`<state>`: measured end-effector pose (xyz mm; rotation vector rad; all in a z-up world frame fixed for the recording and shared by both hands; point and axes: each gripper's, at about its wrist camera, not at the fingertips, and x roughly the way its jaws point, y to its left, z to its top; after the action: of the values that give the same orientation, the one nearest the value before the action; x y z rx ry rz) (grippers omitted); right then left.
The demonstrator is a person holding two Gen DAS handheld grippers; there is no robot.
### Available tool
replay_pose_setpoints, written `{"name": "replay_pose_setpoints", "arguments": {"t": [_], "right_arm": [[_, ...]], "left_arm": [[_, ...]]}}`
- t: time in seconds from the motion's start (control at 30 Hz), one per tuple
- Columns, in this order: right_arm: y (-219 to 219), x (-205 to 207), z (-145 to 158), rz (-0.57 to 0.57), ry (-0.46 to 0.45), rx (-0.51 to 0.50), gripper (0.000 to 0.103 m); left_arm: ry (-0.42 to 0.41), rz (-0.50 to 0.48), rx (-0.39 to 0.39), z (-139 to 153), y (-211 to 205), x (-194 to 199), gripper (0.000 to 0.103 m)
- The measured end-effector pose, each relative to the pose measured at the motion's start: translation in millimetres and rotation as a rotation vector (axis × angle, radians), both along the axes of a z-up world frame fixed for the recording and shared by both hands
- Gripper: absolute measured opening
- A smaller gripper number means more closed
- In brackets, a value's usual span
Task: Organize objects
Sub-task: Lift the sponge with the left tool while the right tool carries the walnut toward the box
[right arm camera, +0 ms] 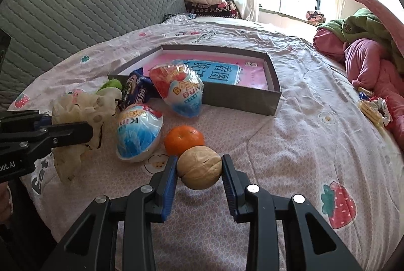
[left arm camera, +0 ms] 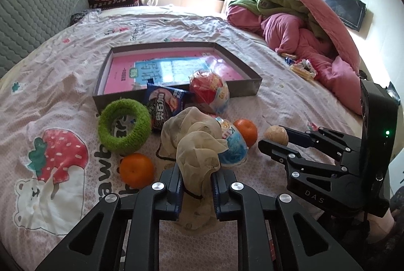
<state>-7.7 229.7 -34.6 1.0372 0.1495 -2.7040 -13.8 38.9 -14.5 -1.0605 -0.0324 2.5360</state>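
My left gripper (left arm camera: 195,175) is shut on a crumpled beige cloth scrunchie (left arm camera: 194,139), low over the bedsheet. My right gripper (right arm camera: 199,165) is shut on a tan walnut (right arm camera: 199,167), just in front of an orange (right arm camera: 184,139). A second orange (left arm camera: 136,170) lies left of the scrunchie. A green fuzzy ring (left arm camera: 123,128), a dark snack packet (left arm camera: 164,107) and two wrapped toy eggs (left arm camera: 209,91) (right arm camera: 139,134) lie in front of a shallow grey box (left arm camera: 248,88). A pink booklet lies inside the box.
Everything rests on a bed with a strawberry-print sheet (right arm camera: 303,144). A pile of pink and green bedding (left arm camera: 303,38) fills the right side, with snack wrappers (left arm camera: 303,69) beside it. A grey quilted headboard (right arm camera: 75,6) stands to the left.
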Motion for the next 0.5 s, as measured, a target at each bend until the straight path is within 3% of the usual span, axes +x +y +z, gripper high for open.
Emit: {"name": "replay_pose_setpoints", "arguments": {"t": [0.5], "right_arm": [[2, 9, 16, -0.003, 0.077, -0.027, 0.035]], "left_arm": [[0.037, 0.028, -0.013, 18, 0, 3, 0.018]]}}
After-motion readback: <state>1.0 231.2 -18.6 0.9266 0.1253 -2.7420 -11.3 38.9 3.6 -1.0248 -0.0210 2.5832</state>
